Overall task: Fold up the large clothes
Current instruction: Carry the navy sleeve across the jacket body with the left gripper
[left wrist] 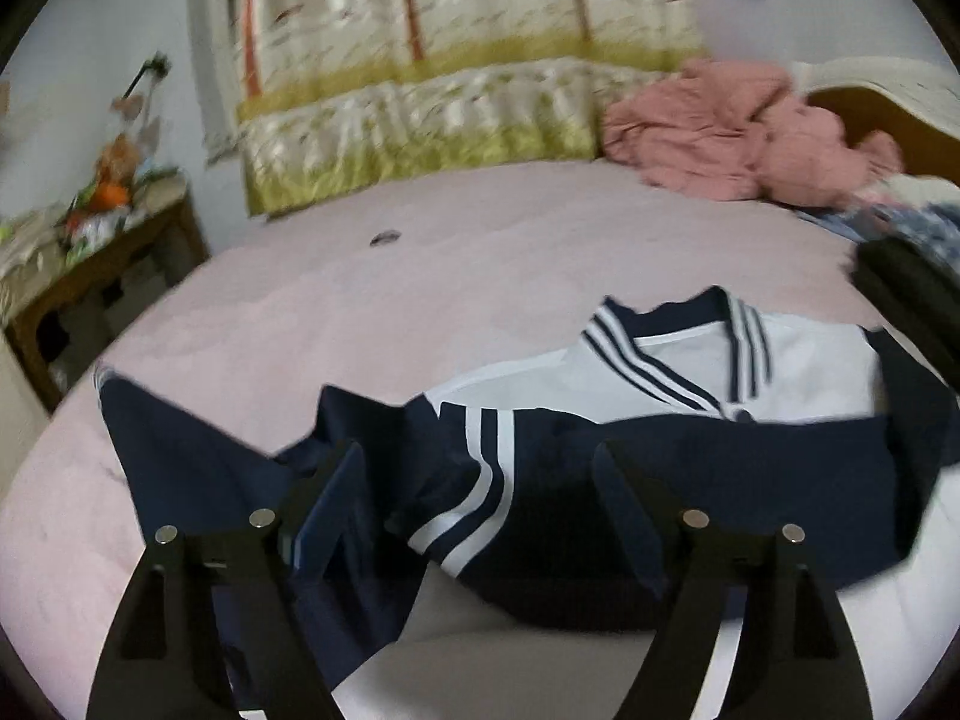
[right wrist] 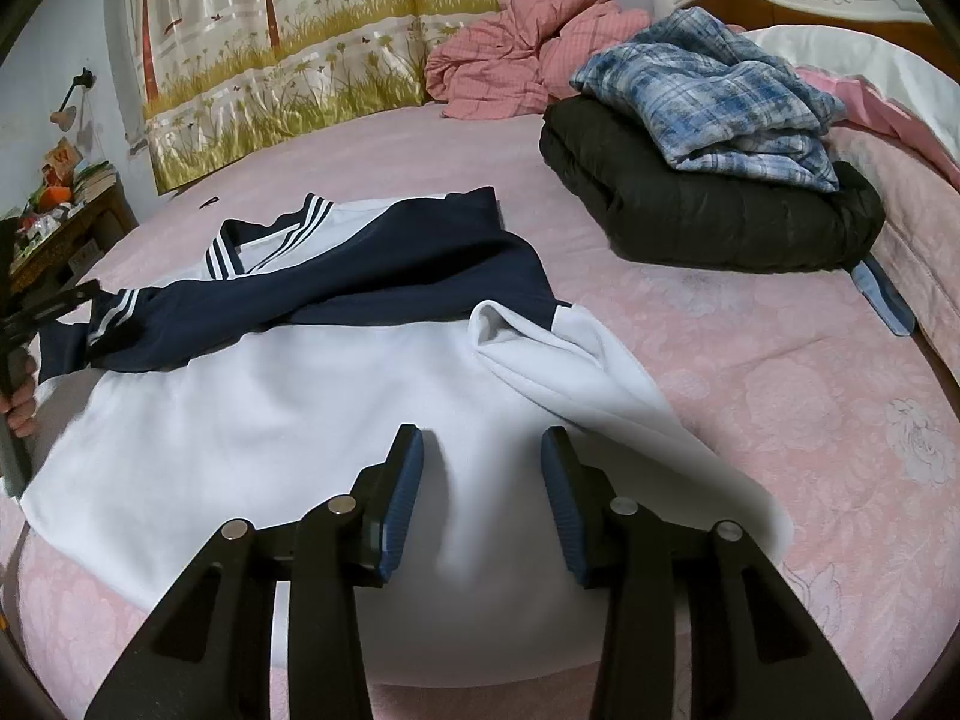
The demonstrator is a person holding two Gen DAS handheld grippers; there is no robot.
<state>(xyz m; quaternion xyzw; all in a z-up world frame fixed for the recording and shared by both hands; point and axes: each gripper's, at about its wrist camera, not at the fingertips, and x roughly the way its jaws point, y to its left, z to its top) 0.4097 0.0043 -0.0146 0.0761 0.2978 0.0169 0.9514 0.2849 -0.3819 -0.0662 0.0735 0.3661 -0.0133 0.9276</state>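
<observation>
Bare bedspread [right wrist: 750, 372] separates shirt [right wrist: 288, 396] from stacked clothes [right wrist: 708, 204].

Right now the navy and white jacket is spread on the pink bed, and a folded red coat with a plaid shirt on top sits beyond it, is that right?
Not quite: the folded coat under the plaid shirt is black, not red, as the right wrist view shows. The jacket does lie on the pink bed.

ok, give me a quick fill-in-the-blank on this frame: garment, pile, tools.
1. The white and navy jacket lies on a ____ bedsheet.
2. The blue plaid shirt rests on top of a folded ____ garment.
3. The right tool hovers over the jacket's white body with its fingers ____.
4. The jacket's navy sleeve lies folded ____ its chest.

Missing: pink; black; open; across
</observation>
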